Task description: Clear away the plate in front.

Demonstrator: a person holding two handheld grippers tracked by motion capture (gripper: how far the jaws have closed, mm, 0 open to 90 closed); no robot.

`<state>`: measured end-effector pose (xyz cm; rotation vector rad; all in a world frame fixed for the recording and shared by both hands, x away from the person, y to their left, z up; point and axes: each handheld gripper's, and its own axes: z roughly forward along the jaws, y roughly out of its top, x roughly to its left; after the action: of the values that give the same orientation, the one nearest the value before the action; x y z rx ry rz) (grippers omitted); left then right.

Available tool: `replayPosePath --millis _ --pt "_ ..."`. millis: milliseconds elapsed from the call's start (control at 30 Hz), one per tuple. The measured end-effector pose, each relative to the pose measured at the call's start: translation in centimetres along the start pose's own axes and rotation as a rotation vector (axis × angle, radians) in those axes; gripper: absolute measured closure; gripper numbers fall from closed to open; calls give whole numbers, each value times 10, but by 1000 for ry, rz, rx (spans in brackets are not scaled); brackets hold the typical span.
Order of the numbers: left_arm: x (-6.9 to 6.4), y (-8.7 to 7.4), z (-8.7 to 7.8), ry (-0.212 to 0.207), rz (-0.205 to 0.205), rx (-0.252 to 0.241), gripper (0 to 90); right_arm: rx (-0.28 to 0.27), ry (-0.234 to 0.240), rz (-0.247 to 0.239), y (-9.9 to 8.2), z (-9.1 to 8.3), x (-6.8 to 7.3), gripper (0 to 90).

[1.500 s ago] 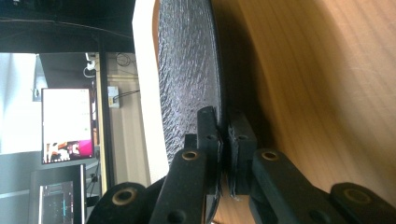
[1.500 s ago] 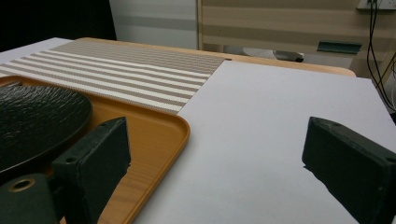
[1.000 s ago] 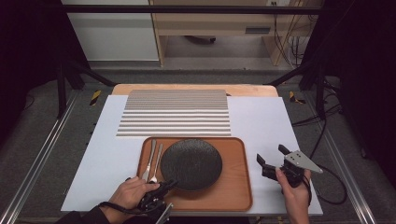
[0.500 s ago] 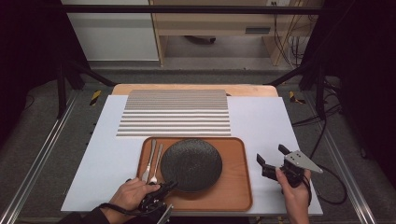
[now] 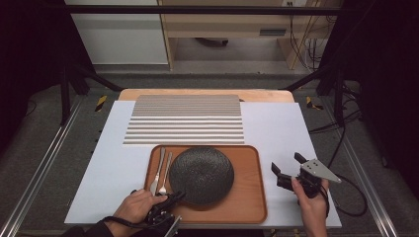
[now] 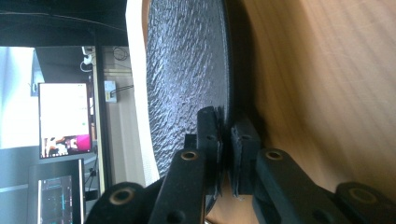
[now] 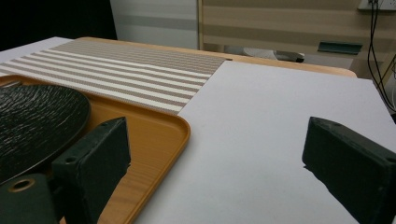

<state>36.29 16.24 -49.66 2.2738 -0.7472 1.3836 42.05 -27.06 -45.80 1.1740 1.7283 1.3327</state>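
At the table's near edge, the left gripper (image 6: 224,140) pinches the rim of a dark, round, rough-textured plate (image 5: 201,175), its jaws having just eased slightly apart with the rim between them. The plate rests on an orange-brown wooden tray (image 5: 249,197): gripped, apparently not yet lifted, so the move itself remains. To the right, the right gripper (image 5: 287,170) hovers over the white table cover (image 5: 276,123), jaws wide and empty. A silver fork and knife (image 5: 161,173) lie just left of the plate, near the gripping hand. Beyond the tray lies a striped beige placemat (image 5: 185,118).
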Motion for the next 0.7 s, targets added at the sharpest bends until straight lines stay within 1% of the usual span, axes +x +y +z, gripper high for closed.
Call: replayPosePath --millis 67,133,200,267,533,567,667,700 --pt "-1 1 1 1 -2 2 790 1 0 -1 0 0 0 78" --pt "-2 0 1 7 -15 4 767 -1 1 -2 0 0 0 78" --pt "-1 1 1 19 -21 10 720 0 0 -2 0 0 0 78" --pt "0 0 1 21 -23 14 678 0 -2 0 0 0 0 77" --pt "1 -6 -3 27 -40 21 630 4 0 -3 0 0 1 78" --pt "0 -7 -5 25 -50 15 631 4 0 -2 0 0 1 77" --pt "-2 -10 -9 26 -52 15 626 3 5 -5 0 1 2 77" --pt "-2 -11 -11 33 -48 17 622 4 4 -6 0 1 2 77"
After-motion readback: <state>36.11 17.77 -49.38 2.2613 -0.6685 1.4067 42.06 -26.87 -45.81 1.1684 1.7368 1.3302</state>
